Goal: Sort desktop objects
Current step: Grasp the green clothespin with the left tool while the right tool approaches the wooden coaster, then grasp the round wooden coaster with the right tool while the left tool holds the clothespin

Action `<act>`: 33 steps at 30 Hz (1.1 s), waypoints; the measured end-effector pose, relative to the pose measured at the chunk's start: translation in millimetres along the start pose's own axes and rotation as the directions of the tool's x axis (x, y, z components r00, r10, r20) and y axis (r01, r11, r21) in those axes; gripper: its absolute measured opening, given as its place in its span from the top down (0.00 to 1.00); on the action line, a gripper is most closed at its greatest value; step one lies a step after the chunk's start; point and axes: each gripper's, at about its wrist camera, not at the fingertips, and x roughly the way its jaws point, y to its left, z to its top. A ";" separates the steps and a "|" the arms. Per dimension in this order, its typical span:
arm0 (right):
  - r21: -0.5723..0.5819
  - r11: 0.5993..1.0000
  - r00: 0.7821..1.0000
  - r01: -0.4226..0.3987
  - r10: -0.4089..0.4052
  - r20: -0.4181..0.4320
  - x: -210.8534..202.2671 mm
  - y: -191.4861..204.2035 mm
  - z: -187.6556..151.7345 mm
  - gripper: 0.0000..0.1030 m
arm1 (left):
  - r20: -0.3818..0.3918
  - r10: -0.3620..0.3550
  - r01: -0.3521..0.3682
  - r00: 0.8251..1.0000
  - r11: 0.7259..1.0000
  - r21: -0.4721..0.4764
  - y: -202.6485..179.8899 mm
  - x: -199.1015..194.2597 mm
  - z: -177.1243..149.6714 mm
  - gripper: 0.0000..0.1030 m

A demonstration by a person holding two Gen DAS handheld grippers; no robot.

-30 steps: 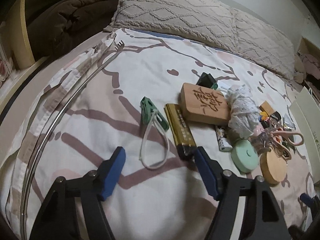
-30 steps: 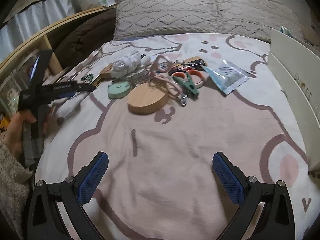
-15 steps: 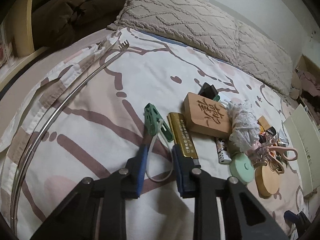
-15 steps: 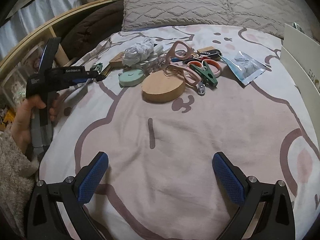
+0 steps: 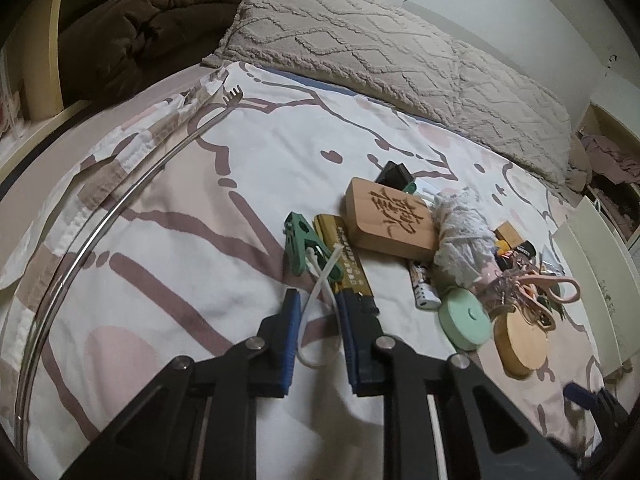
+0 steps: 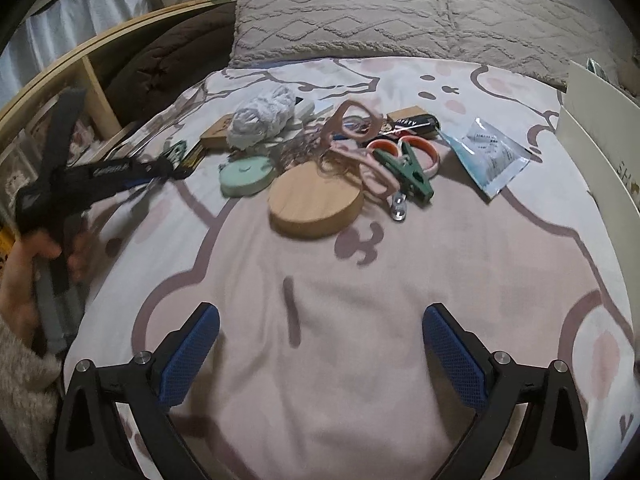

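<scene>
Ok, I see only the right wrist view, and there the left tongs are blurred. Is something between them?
Observer: Yes. The left tongs are closing on the white cord loop of a green clip; the loop lies between the pads.
Operator: Is anything close beside it?
Observer: A gold box lies along the clip, its near end by the tongs' right pad.
Operator: And farther left?
Observer: A long metal back scratcher lies along the bed's edge.
</scene>
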 end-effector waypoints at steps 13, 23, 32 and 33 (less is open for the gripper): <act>0.000 0.999 0.999 0.041 -0.041 -0.018 43.9 1.5 39.8 0.05 | 0.001 -0.014 0.014 1.000 1.000 -0.006 -1.1 -4.7 -5.5 0.81; -0.037 0.994 0.995 0.101 -0.101 -0.004 60.9 7.4 51.2 0.12 | 0.005 -0.009 0.009 1.000 1.000 0.003 -3.1 -10.8 -10.7 0.81; -0.069 0.992 0.993 0.110 -0.107 0.045 53.5 13.1 42.3 0.25 | -0.014 -0.006 0.006 1.000 1.000 0.010 -7.5 -21.5 -27.4 0.81; -0.065 0.992 0.993 0.108 -0.105 0.047 52.4 12.6 41.4 0.27 | -0.015 -0.006 0.006 1.000 1.000 0.012 -8.4 -23.1 -29.3 0.81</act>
